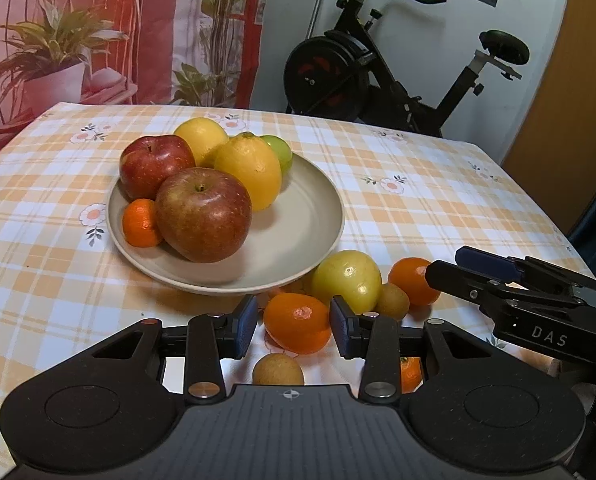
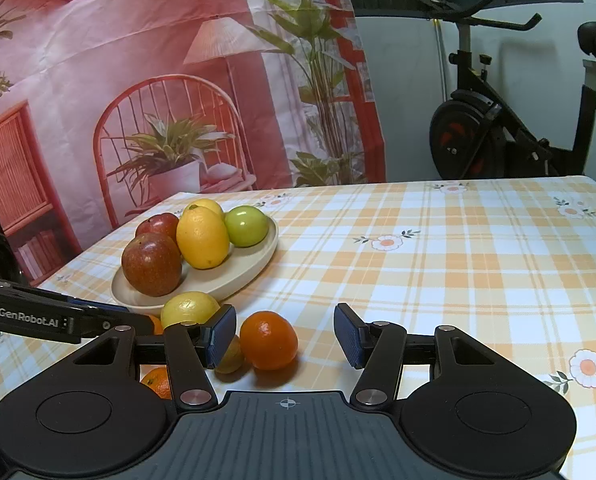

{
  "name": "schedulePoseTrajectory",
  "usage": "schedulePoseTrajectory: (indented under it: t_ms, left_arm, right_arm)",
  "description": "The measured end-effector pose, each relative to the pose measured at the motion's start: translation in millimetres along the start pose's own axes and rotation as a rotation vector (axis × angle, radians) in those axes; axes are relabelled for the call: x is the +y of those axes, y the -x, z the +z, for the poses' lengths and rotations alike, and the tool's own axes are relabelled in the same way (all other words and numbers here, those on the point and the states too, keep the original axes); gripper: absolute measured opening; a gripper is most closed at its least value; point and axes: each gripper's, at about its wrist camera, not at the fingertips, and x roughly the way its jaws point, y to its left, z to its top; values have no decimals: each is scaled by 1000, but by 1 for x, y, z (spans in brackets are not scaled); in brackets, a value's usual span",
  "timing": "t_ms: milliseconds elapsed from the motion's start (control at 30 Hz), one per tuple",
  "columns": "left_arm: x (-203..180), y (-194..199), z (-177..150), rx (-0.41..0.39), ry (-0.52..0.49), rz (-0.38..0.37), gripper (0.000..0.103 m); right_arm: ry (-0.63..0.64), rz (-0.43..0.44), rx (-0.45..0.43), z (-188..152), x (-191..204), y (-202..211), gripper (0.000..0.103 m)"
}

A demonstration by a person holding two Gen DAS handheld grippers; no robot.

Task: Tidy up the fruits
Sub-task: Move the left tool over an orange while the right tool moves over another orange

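Observation:
A beige plate holds two red apples, two lemons, a green fruit and a small mandarin. In front of it, loose fruit lies on the cloth. My left gripper is shut on a mandarin, its blue pads close against the fruit's sides. A yellow fruit, two small brown fruits and other mandarins lie nearby. My right gripper stands open, a mandarin near its left finger, untouched.
The table wears an orange-and-white checked cloth with flowers. An exercise bike stands beyond its far edge, and a printed backdrop hangs behind. The right gripper's body reaches in beside the loose fruit.

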Motion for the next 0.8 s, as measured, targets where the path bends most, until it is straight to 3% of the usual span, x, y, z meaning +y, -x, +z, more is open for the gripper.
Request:
schedulePoseTrajectory:
  t_ms: [800]
  left_arm:
    - [1,0,-1,26,9,-39,42]
  right_arm:
    - [-7,4,1,1,-2,0,52]
